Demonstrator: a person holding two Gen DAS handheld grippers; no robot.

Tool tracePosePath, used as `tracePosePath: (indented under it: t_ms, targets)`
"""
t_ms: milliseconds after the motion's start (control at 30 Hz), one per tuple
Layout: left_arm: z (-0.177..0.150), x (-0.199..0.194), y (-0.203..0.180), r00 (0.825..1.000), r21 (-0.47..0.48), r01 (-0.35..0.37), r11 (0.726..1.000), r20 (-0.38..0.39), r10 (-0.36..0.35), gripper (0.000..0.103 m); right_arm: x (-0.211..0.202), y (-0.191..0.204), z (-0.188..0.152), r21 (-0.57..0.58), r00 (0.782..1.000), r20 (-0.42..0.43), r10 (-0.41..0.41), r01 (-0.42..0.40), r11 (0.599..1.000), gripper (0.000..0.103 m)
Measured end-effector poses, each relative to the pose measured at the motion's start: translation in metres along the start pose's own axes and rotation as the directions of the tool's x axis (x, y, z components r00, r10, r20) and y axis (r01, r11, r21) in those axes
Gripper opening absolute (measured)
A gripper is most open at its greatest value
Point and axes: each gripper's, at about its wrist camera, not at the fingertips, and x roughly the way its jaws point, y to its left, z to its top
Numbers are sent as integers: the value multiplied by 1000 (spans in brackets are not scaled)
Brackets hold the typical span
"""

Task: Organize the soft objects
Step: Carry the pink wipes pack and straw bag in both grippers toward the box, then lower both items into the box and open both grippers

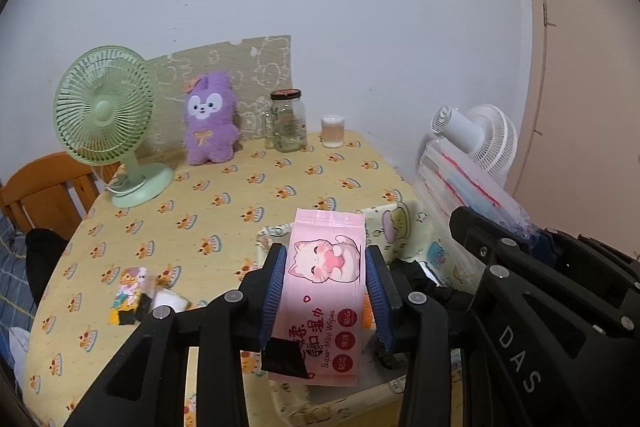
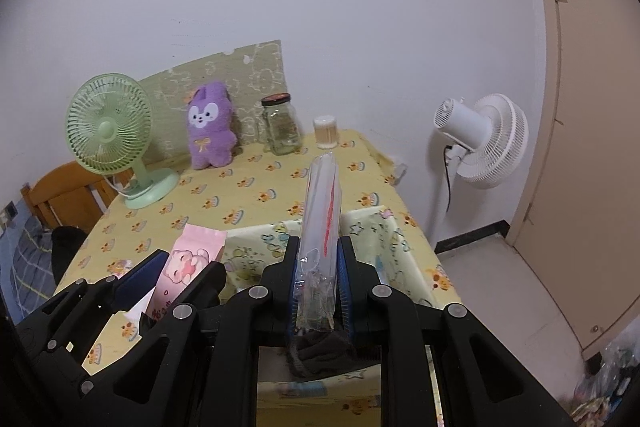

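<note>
My left gripper (image 1: 326, 263) is shut on a pink pack of wet wipes (image 1: 324, 275) with a cartoon cat, held above the fabric storage box (image 1: 394, 227) at the table's near right. The same pack (image 2: 188, 263) and left gripper (image 2: 176, 263) appear at lower left in the right wrist view. My right gripper (image 2: 319, 259) is shut on a clear plastic packet with red stripes (image 2: 322, 223), standing on edge over the patterned box (image 2: 372, 227). Something dark and fuzzy (image 2: 320, 347) lies in the box under the right gripper. A purple plush rabbit (image 1: 210, 119) sits upright at the table's back.
On the yellow tablecloth (image 1: 224, 211) stand a green desk fan (image 1: 106, 123), a glass jar (image 1: 286, 121) and a small cotton-swab tub (image 1: 333, 131). A small packet (image 1: 132, 295) lies at near left. A white floor fan (image 2: 480, 143) stands right of the table, a wooden chair (image 1: 44, 191) left.
</note>
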Motion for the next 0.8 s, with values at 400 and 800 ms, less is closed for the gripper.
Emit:
tracePosePath:
  t_ms: [400,800]
  targets:
    - [-2,30,-17,998,37,37,999,-50,-35,42,20,-21,-8,34,998,-51,-43,45,998,20]
    - [-6,40,-11,994,47,26,999,-110,-20,68,37,-18,-15,64,995,-101,8,-2,998,22]
